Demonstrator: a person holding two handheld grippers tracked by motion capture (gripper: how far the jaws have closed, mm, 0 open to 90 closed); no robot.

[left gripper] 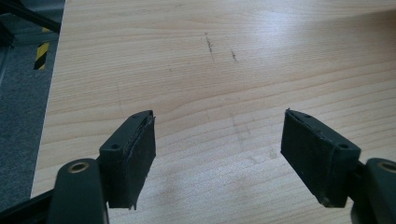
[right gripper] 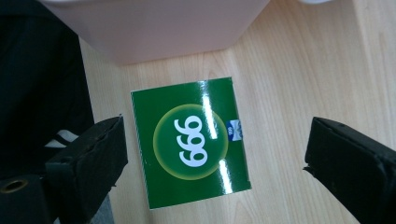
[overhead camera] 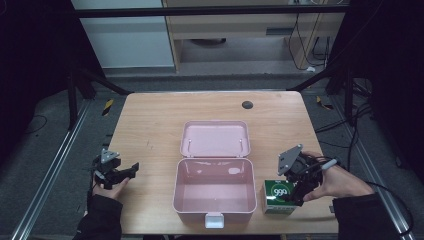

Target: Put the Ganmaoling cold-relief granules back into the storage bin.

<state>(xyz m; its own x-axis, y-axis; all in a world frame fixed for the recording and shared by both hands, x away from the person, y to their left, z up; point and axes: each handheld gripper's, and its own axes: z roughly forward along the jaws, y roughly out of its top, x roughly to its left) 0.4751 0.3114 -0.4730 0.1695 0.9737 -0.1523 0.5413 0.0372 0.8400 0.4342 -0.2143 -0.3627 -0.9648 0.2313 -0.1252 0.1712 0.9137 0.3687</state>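
Note:
A pink box with its lid folded back lies open and empty in the middle of the table. Just right of it sits a small green carton marked 999. My right gripper hovers over that carton, open, one jaw on each side of it and neither touching it. At the table's left edge my left gripper is open over bare wood, nothing between its jaws.
The wooden table has a dark round grommet near its far edge. The pink box's wall stands just beyond the carton. Black frame rails and cables run around the table on the floor.

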